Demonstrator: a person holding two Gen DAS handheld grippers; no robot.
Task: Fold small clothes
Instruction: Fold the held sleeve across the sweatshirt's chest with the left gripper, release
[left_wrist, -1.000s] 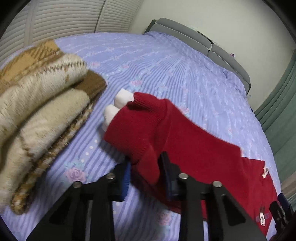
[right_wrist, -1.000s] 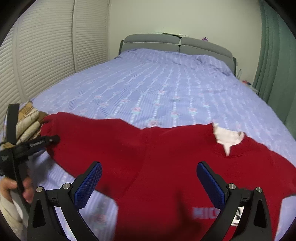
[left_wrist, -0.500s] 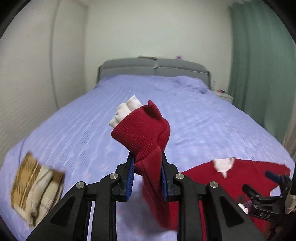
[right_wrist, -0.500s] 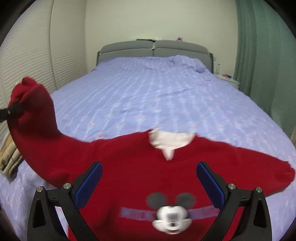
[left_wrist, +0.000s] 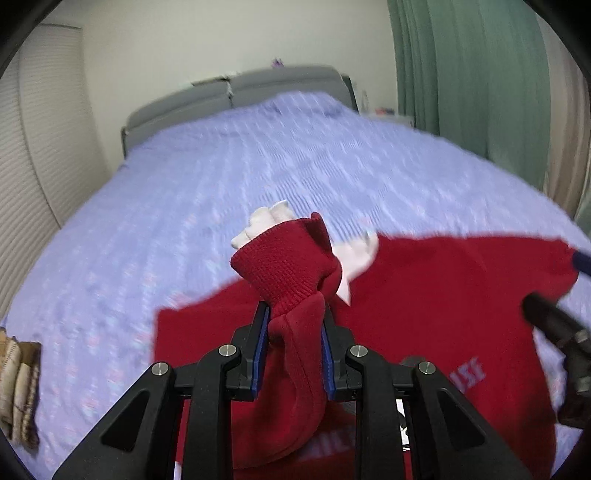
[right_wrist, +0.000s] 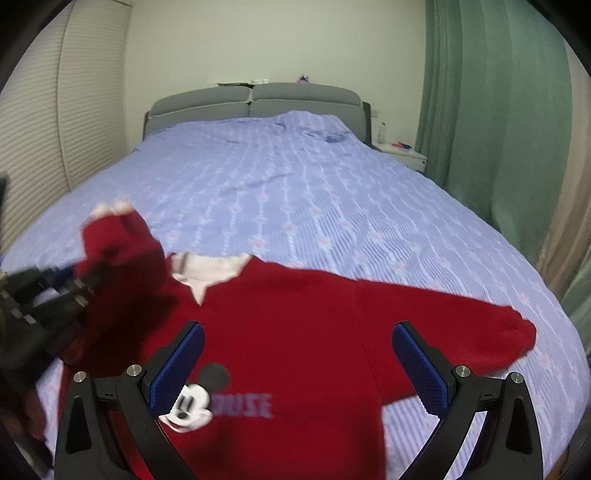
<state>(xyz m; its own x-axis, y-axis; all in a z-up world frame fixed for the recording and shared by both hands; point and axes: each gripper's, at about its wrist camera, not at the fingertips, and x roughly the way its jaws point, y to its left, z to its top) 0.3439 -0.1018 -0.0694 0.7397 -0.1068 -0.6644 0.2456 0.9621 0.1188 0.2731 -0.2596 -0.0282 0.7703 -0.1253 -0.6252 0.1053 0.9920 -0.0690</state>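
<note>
A small red sweater (right_wrist: 295, 332) with a white collar and a cartoon mouse print lies face up on the lilac bedspread (right_wrist: 295, 192). My left gripper (left_wrist: 293, 332) is shut on the sweater's left sleeve (left_wrist: 288, 269), near its ribbed cuff with a white inner cuff, and holds it up over the sweater's body. In the right wrist view that sleeve (right_wrist: 118, 240) and the left gripper (right_wrist: 79, 284) show blurred at the left. My right gripper (right_wrist: 297, 362) hangs open above the sweater's chest with nothing between its fingers. The other sleeve (right_wrist: 461, 325) lies stretched out to the right.
A folded tan and cream plaid garment (left_wrist: 18, 384) lies on the bed at the left edge. A grey headboard (right_wrist: 255, 101) stands at the far end, green curtains (right_wrist: 491, 110) on the right, slatted doors (right_wrist: 48, 129) on the left.
My left gripper has swung right with the sleeve, lifting it from beside the plaid pile to over the sweater's body. The right gripper shifted right, staying open.
</note>
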